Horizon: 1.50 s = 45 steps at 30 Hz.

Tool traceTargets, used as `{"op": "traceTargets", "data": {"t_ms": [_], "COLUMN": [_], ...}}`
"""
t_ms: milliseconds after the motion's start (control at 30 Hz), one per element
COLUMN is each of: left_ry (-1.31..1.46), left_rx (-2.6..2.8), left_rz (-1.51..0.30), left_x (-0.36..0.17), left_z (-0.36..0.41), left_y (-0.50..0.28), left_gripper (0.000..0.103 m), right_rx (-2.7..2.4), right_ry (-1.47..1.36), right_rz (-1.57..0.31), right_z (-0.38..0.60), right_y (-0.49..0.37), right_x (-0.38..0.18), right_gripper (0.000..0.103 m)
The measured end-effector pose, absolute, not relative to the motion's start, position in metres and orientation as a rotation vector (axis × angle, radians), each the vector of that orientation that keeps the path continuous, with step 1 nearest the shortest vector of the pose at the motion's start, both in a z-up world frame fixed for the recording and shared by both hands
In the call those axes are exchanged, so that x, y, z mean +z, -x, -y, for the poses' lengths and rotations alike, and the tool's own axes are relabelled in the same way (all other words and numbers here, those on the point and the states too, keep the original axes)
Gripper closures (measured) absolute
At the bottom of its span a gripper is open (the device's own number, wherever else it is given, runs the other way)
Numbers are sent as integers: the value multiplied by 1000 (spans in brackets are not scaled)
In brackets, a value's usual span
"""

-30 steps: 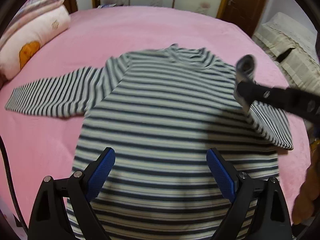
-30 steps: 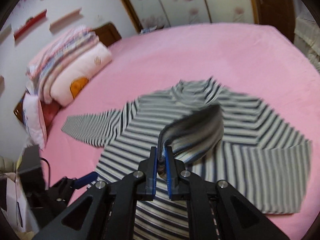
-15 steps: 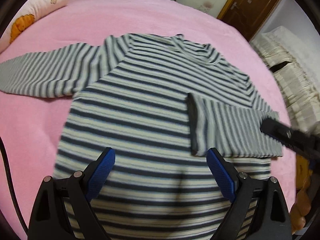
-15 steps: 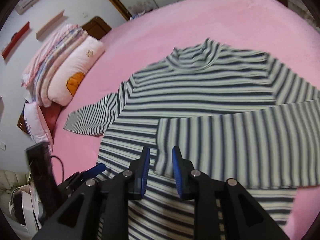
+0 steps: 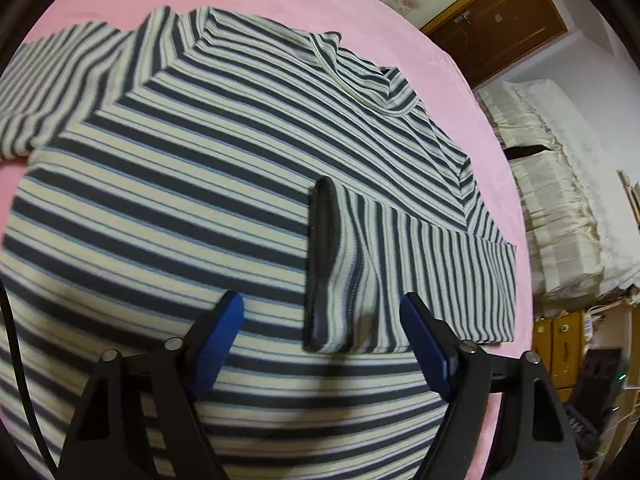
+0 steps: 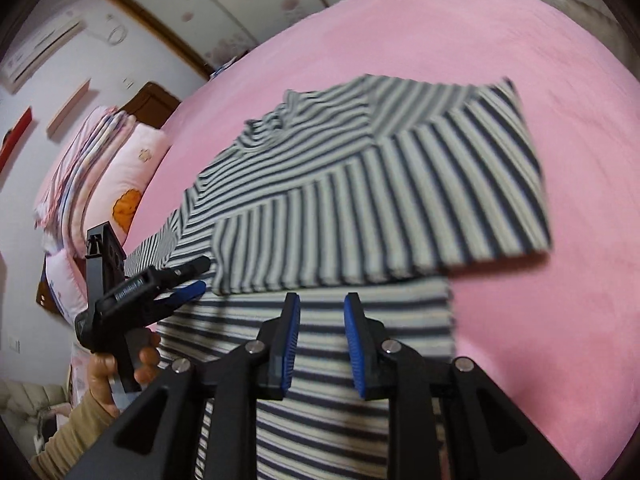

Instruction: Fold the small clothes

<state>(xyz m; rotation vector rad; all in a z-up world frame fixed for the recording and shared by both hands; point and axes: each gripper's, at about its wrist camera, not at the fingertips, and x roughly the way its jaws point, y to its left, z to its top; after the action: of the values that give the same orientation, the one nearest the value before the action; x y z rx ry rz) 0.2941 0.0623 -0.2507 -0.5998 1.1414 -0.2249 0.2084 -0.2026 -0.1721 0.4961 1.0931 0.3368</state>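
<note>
A navy-and-cream striped long-sleeved shirt [image 5: 200, 184] lies flat on the pink bed [image 5: 460, 92]. Its right sleeve [image 5: 400, 264] is folded across the chest, its cuff [image 5: 320, 264] near the middle. The other sleeve [image 5: 44, 92] lies stretched out to the left. My left gripper [image 5: 322, 322] is open and empty, low over the shirt just before the cuff; it also shows in the right wrist view [image 6: 200, 276]. My right gripper [image 6: 322, 316] is open and empty above the shirt's lower body [image 6: 320, 360], near the folded sleeve [image 6: 400, 208].
Folded quilts and a pillow [image 6: 100, 184] lie at the head of the bed. A cream-covered piece of furniture [image 5: 560, 200] stands past the bed's right edge, with a wooden door [image 5: 500, 28] behind. Bare pink bedspread [image 6: 560, 320] surrounds the shirt.
My right gripper carried the right sleeve across the chest, opened, let it go and drew back. My left gripper moved in lower and closer to the cuff.
</note>
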Motion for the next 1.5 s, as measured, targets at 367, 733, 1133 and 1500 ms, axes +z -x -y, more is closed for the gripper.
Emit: {"op": "traceTargets", "data": {"t_ms": [367, 733, 1133, 1500], "left_ry": [750, 772, 497, 273], "left_rx": [-281, -237, -252, -171], "left_rz": [-1129, -1110, -1059, -810], "left_x": [-262, -271, -210, -106], "left_z": [-52, -44, -9, -30], "left_y": [-306, -317, -329, -363], "left_gripper": [29, 59, 96, 96], "right_rx": [311, 305, 230, 217], "right_ry": [-595, -648, -619, -546], "right_rz": [-1140, -1118, -1088, -1068], "right_z": [224, 239, 261, 254], "right_y": [-178, -168, -167, -173], "right_x": [-213, -217, -212, -200], "right_gripper": [80, 80, 80, 80]}}
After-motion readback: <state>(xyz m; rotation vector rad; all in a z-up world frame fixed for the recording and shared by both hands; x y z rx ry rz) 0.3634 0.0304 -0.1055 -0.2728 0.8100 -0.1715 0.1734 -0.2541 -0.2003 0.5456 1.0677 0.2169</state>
